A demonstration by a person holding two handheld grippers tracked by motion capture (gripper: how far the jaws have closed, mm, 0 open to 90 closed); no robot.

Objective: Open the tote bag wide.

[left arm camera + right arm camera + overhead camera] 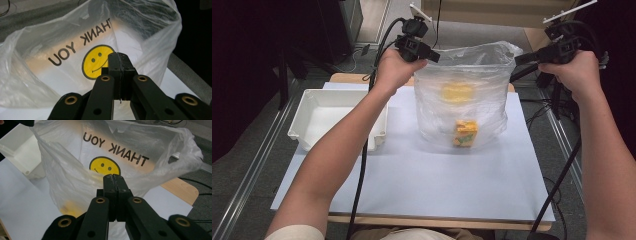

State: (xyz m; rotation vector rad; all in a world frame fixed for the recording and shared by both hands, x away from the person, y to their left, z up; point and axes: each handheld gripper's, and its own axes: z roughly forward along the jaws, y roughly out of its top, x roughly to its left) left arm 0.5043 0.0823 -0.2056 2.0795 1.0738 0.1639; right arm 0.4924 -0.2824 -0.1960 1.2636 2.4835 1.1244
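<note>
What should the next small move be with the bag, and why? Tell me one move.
Probably lift both grippers a little, evenly, to raise the bag off the table. The left gripper and right gripper are shut on opposite sides of its rim, the mouth is held open, and the yellow carton sits low inside, so the bag looks ready to carry.

Setting: lab or recording test station, not a home. Evidence: wooden surface (352, 78) covered by a plain pale sheet (422, 180), laid out as a bare work area. Metal rails (249, 175) run along the grey carpeted floor (232, 165) on both sides. Dark drapes (247, 60) screen the left side. Black cables (542, 112) trail over the floor at right.
</note>
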